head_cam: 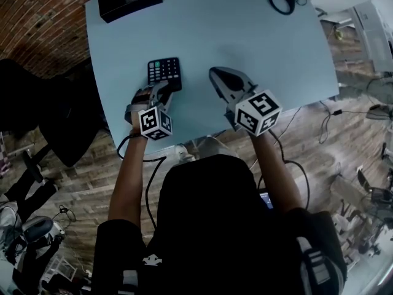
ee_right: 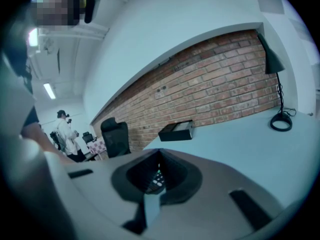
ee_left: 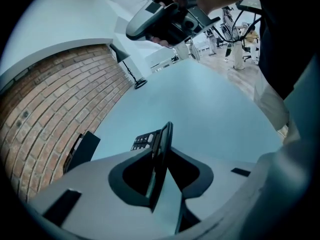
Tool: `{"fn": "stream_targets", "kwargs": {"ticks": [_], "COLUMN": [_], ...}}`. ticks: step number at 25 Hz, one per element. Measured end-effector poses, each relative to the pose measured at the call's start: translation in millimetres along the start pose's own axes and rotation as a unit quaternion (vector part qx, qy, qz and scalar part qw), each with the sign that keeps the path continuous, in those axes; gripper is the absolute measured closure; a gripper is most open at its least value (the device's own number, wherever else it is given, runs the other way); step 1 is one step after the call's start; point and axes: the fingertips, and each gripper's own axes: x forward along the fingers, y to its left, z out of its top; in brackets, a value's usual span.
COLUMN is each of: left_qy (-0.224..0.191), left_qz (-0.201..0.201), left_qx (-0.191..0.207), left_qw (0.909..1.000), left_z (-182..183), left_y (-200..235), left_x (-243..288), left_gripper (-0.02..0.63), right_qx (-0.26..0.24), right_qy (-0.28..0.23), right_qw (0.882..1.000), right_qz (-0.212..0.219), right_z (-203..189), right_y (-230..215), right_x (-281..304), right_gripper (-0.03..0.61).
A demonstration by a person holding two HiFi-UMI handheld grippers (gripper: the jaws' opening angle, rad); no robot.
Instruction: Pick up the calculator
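Close to the front edge of the pale blue counter (head_cam: pixel 245 35), the calculator (head_cam: pixel 164 72) is clamped at its near end by the left tongs (head_cam: pixel 162 92), with its long axis running away from them. The right tongs (head_cam: pixel 215 74) are held shut and empty nearby.

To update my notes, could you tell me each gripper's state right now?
Left gripper: closed on the calculator.
Right gripper: closed, holding nothing.
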Motion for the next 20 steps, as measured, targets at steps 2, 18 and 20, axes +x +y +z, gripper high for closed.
{"fn": "stream_targets", "kwargs": {"ticks": [2, 18, 20], "left_qy": [-0.005, -0.046, -0.057], "left_qz": [0.005, 0.031, 0.038], "left_qx": [-0.002, -0.094, -0.111], "left_qw": [1.0000, 0.9940, 0.9915], "left_z": [3.7, 23.1, 27.2], "left_y": [4.6, 33.7, 39.7], "left_x": [-3.9, -41.8, -47.9], "left_gripper": [0.514, 0.548, 0.549], "right_qx": [-0.001, -0.015, -0.017], "right_qy": [-0.002, -0.012, -0.013], "right_qw": [1.000, 1.000, 1.000], "right_qz": [0.001, 0.014, 0.016], "right_z": [1.5, 15.1, 16.5], "right_y": [2.1, 19.5, 21.9], "right_x": [-1.2, -0.5, 0.5], "right_gripper": [0.575, 0.575, 0.575]}}
